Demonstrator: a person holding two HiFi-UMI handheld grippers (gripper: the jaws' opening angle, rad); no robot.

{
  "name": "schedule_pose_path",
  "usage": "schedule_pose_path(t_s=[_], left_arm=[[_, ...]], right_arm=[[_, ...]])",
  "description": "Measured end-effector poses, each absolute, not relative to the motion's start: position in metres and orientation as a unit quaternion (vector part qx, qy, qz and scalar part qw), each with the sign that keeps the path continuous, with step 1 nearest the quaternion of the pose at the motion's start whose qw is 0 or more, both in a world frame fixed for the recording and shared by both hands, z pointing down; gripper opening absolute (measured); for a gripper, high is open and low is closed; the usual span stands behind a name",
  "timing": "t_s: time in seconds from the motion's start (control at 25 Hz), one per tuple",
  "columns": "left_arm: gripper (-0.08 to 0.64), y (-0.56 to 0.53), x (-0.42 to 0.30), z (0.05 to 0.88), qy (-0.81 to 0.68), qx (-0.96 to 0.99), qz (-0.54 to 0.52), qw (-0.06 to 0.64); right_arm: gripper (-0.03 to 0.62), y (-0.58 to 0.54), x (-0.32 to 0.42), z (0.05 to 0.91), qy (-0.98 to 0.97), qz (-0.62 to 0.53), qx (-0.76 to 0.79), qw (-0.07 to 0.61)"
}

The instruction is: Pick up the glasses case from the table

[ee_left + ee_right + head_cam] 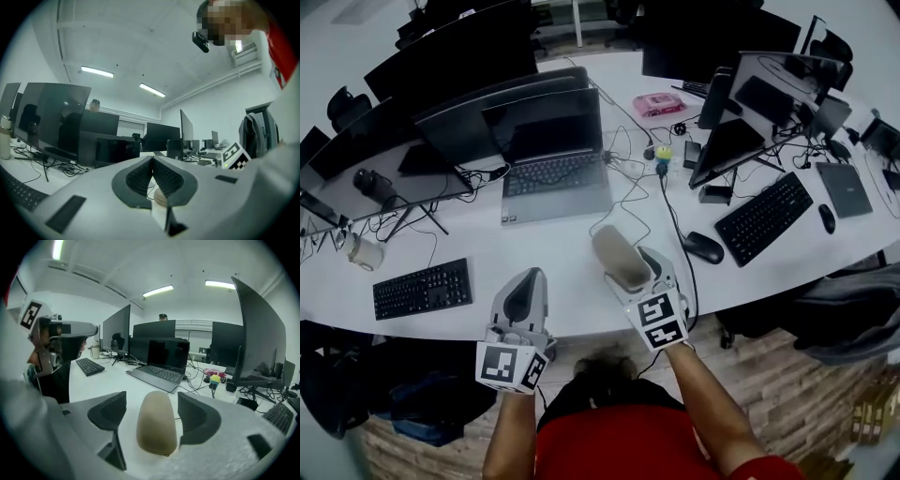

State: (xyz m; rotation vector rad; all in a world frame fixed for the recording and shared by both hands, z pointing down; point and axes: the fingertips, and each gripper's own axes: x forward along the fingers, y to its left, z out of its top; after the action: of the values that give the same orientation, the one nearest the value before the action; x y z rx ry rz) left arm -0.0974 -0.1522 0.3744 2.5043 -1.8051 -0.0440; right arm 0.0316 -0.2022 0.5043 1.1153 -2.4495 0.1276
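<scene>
The glasses case (619,257), a rounded beige oblong, lies on the white table (544,281) near its front edge. My right gripper (630,268) straddles it. In the right gripper view the case (156,423) sits lengthwise between the dark pads (199,416), with a narrow gap on each side, so the right gripper (152,398) is open around it. My left gripper (528,276) hovers over the front edge, to the left of the case. Its ribbed pads (140,177) meet at the tip, so the left gripper (152,161) is shut and empty. A sliver of the beige case (161,197) shows below them.
An open laptop (553,164) stands behind the case, with cables (623,202) trailing toward it. A black mouse (703,247) and a keyboard (764,217) lie to the right, another keyboard (422,289) and a mug (364,251) to the left. Several monitors line the back.
</scene>
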Motion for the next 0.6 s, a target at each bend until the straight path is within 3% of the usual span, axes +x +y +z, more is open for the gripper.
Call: schedule_pose_path(t_s=[0.24,0.6], left_arm=[[0.011,-0.169,-0.104,0.39,-0.558,0.829,-0.016,0.045],[0.011,-0.18,-0.112,0.4,-0.529,0.847,-0.004,0.05]], right_arm=[[0.408,-0.219,0.02,0.546,-0.88,0.07,0.384,0.271],[0.439,-0.233,0.017,0.588,-0.858,0.093,0.385,0.326]])
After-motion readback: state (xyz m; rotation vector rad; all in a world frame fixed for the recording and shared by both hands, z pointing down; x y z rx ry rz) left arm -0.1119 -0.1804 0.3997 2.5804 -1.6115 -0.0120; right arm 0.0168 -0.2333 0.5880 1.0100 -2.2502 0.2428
